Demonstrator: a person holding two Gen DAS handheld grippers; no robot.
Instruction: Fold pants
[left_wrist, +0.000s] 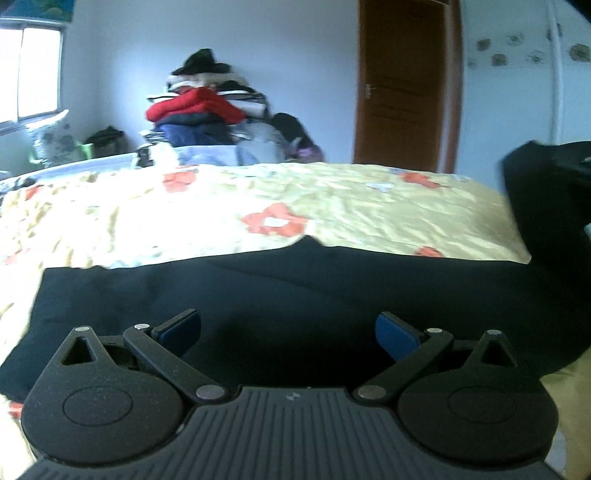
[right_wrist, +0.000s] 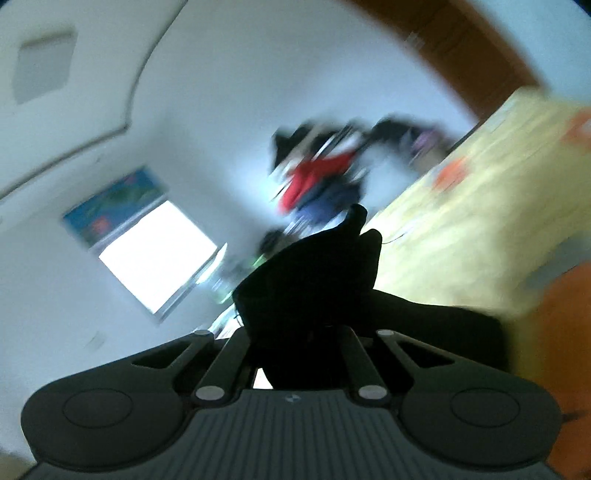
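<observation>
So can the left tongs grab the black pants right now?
Probably yes. The left tongs are open, right above the black pants spread on the flowery bed cover, and nothing lies between them. The right tongs already pinch one end of the pants.

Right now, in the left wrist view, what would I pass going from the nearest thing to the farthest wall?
Left gripper, jaws open → black pants spread flat → yellow flowered bedspread → pile of clothes with a red garment on it → white wall, with a brown door to its right.
</observation>
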